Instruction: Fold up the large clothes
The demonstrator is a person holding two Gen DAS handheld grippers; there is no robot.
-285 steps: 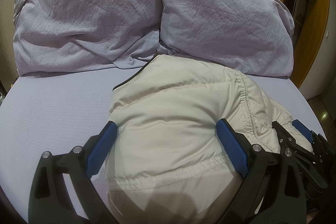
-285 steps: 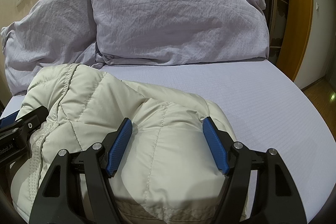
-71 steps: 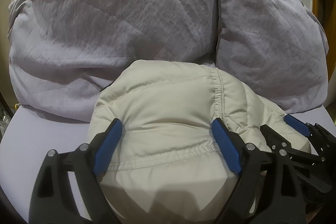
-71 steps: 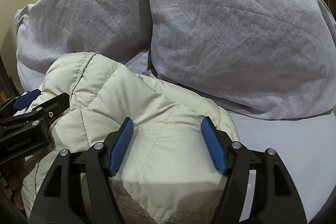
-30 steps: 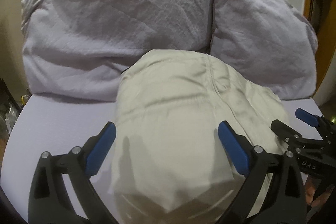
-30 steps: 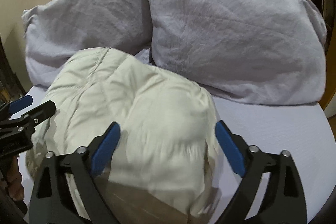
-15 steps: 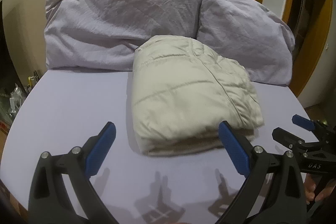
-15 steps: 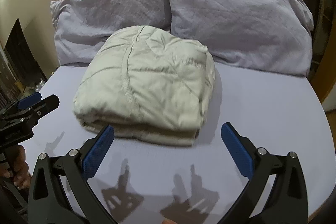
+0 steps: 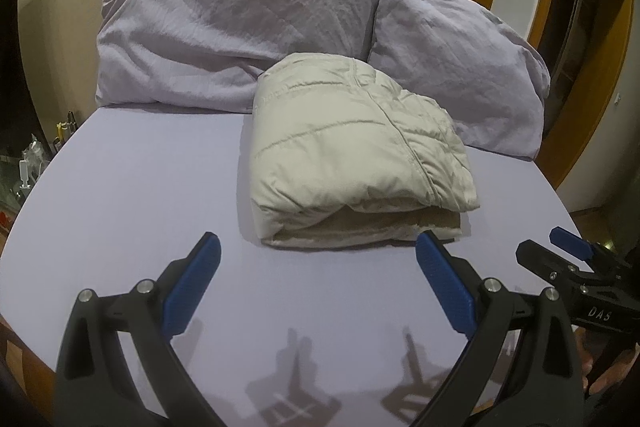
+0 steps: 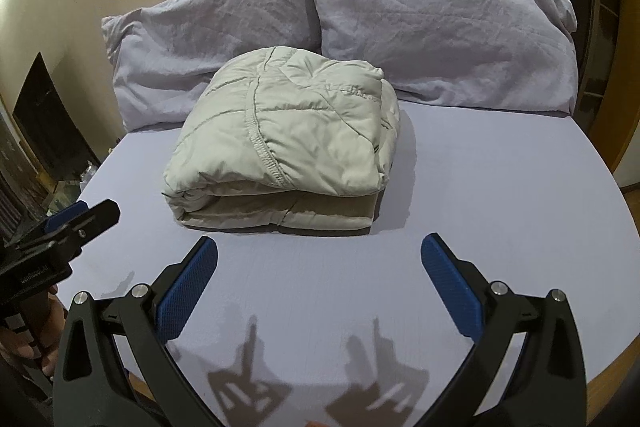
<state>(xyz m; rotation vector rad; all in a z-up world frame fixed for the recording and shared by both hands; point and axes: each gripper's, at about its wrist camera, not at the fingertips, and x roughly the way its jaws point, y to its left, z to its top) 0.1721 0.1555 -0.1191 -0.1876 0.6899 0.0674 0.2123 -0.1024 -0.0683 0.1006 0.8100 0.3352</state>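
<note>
A cream quilted puffer jacket (image 9: 352,151) lies folded into a thick bundle on the lavender bed sheet (image 9: 132,195), just in front of the pillows. It also shows in the right wrist view (image 10: 284,143). My left gripper (image 9: 318,255) is open and empty, held back from the bundle's near edge. My right gripper (image 10: 318,255) is open and empty too, at a similar distance. Each gripper shows at the edge of the other's view: the right one (image 9: 560,247) and the left one (image 10: 80,215).
Two lavender pillows (image 9: 236,31) (image 9: 456,59) lean against the beige wall behind the jacket. A wooden door frame (image 9: 592,75) stands at the right. Dark furniture and small items (image 10: 44,131) sit off the bed's left side. The bed's front edge (image 10: 520,379) is near me.
Both grippers held the jacket pressed toward the pillows, then opened and drew back toward the bed's front edge. The folded jacket now lies free on the sheet.
</note>
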